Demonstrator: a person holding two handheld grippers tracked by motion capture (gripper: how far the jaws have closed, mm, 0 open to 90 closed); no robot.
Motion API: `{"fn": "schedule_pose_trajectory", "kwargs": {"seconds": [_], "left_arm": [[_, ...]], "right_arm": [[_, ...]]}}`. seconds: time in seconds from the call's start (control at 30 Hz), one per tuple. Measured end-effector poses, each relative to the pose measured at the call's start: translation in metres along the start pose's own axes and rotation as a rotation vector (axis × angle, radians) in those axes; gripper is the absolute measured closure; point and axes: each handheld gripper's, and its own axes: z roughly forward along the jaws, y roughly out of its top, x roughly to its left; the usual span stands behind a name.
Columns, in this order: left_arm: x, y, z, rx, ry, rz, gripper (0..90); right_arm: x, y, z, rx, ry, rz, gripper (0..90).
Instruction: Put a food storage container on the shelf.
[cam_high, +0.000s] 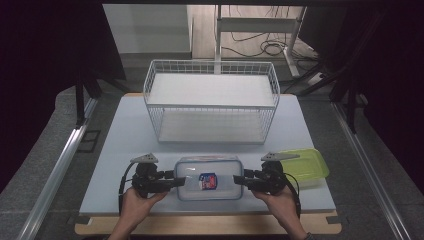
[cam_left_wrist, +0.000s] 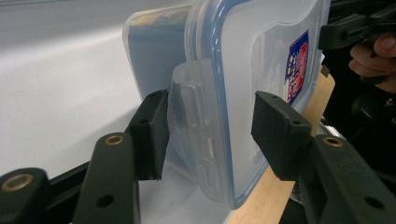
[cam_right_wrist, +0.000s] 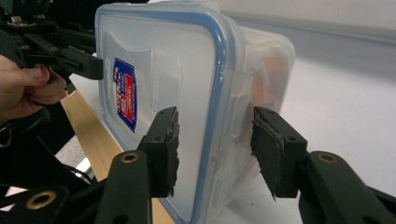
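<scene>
With both grippers (cam_high: 176, 182) (cam_high: 238, 179) half-closed, pinching the lidded container (cam_high: 210, 177) by its ends, grasp step looked done; next needed a level, synchronized lift.

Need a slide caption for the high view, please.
Two handheld tongs, left and right, grip a lidded clear container before a wire basket.

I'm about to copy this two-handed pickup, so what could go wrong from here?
1. Each gripper holds only a short end of the clear plastic lidded container with a blue seal; if the left gripper or right gripper slackens, it could tip or drop.
2. The left fingers press on a side latch, which might pop open.
</scene>
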Motion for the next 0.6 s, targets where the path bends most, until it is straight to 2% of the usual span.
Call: {"fn": "schedule_pose_trajectory", "kwargs": {"seconds": [0.3,0.47,0.53,0.6], "left_arm": [[-0.003,0.010,-0.008,-0.029,0.011,0.029,47.3],[-0.004,0.015,-0.014,-0.052,-0.006,0.037,48.7],[-0.003,0.018,-0.017,-0.065,-0.025,0.038,50.5],[-0.004,0.021,-0.018,-0.063,-0.020,0.039,50.9]], "right_arm": [[0.003,0.007,-0.004,-0.037,0.002,-0.020,52.4],[0.005,0.013,-0.007,-0.057,0.009,-0.033,52.4],[0.004,0.015,-0.009,-0.064,0.016,-0.028,52.4],[0.002,0.017,-0.010,-0.079,0.030,-0.029,52.6]]}}
